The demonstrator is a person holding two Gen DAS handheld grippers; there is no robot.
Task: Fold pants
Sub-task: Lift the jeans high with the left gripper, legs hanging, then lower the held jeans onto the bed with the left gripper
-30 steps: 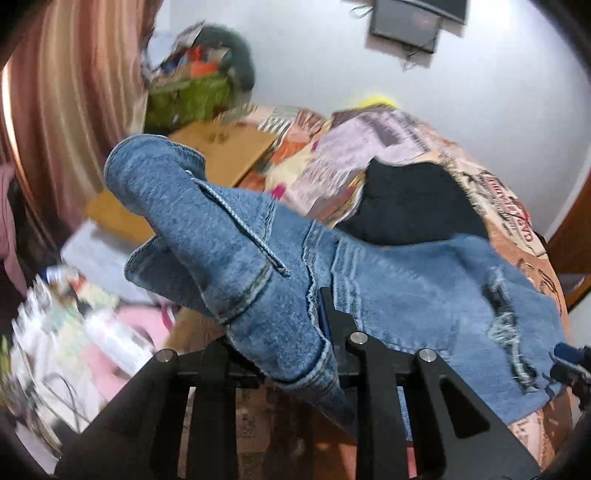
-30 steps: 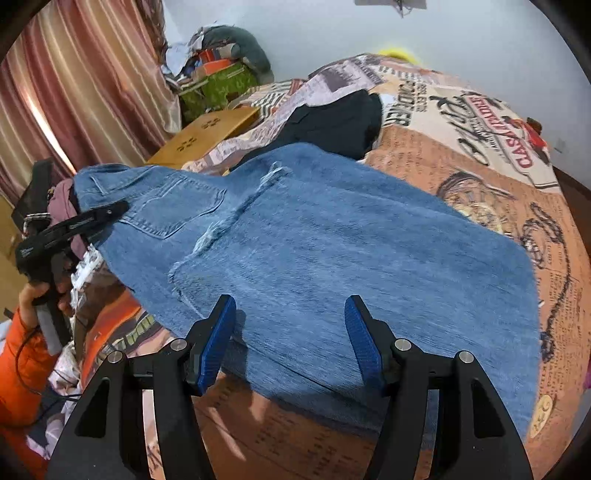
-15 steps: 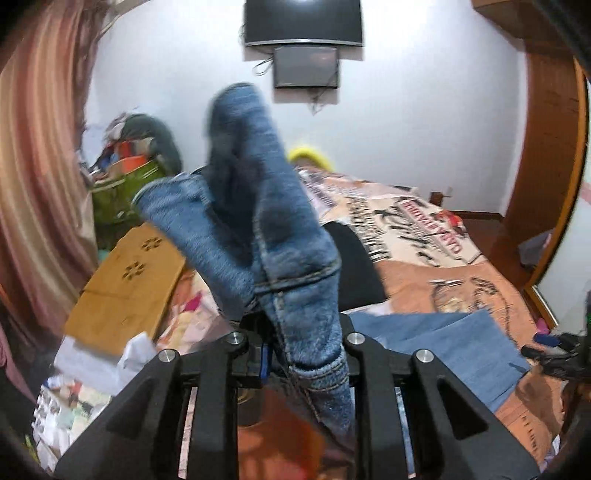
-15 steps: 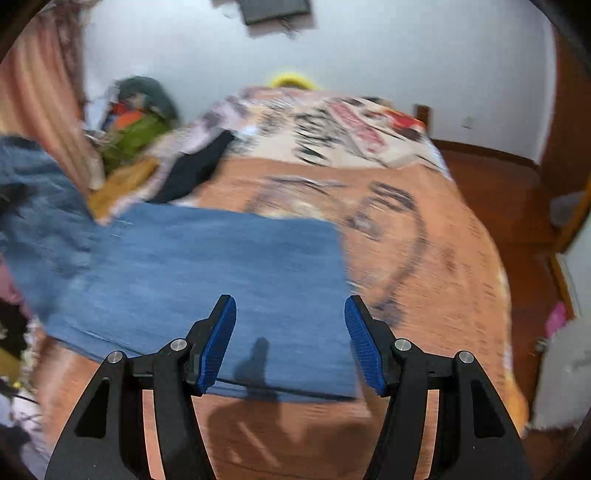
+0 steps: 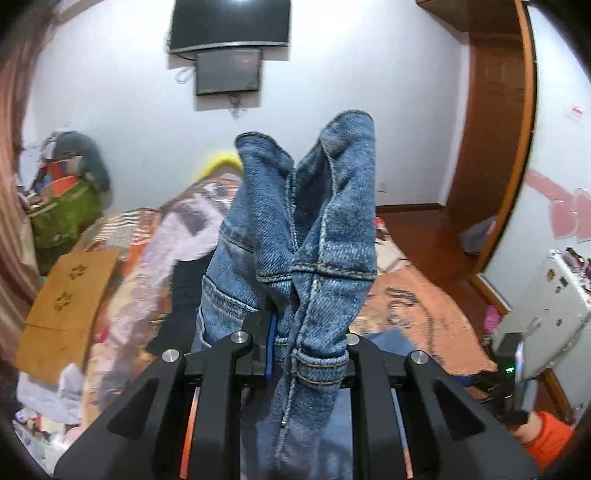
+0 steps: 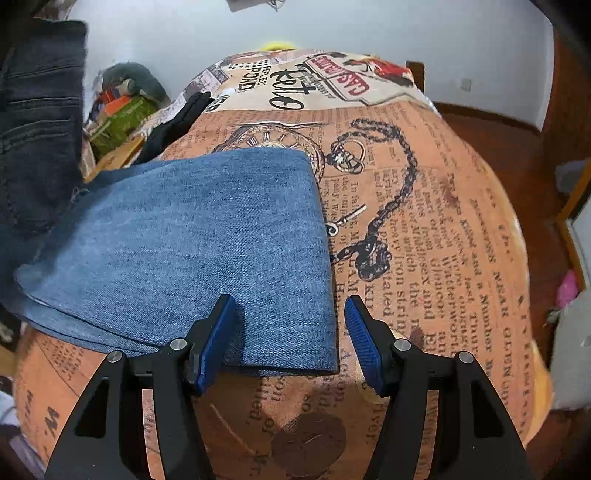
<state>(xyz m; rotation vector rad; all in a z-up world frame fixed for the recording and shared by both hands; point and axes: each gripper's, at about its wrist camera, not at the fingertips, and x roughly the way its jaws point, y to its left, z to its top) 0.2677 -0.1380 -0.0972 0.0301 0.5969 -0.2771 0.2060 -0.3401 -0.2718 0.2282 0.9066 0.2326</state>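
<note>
Bedspread print reads "Number" beside jeans.

This is a lived-in home bedroom. A bed with a newspaper-print bedspread fills the room, a television hangs on the white wall, and a wooden wardrobe stands beside heaped clothes and bags.

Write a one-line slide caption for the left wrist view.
Left hand-held gripper clamps the waistband end of blue jeans, lifting it above the patterned bed.

Even indoor light, fisheye-warped, blurred edges
</note>
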